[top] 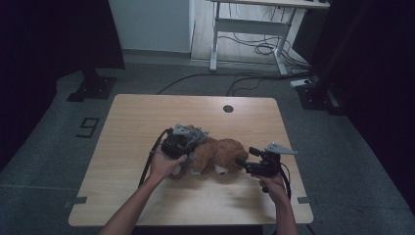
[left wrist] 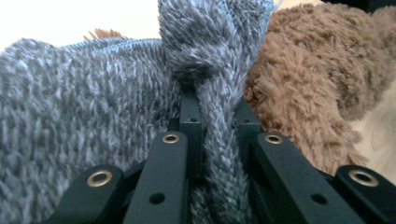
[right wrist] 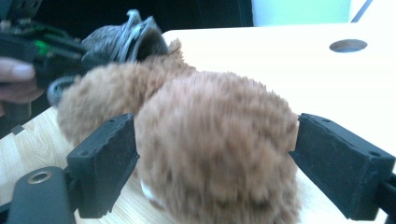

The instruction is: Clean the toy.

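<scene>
A brown teddy bear [top: 221, 154] lies near the middle of the wooden table [top: 147, 112]. A grey knitted garment [left wrist: 84, 102] is on its body. My left gripper [top: 196, 147] is at the bear's left side, and in the left gripper view [left wrist: 217, 116] it is shut on a bunched fold of that knit, with brown fur [left wrist: 303, 84] to the right. My right gripper [top: 243, 164] is at the bear's right side. In the right gripper view [right wrist: 215, 154] its pads [right wrist: 105, 163] stand wide either side of the bear's head [right wrist: 215, 130] and it is open. The garment's hem [right wrist: 135, 37] shows behind.
A round cable hole [top: 228, 108] sits near the table's far edge. On the floor beyond stand a white desk frame [top: 254, 24] with loose cables [top: 264, 49] and a dark stand base [top: 93, 88]. Bare tabletop lies behind and in front of the bear.
</scene>
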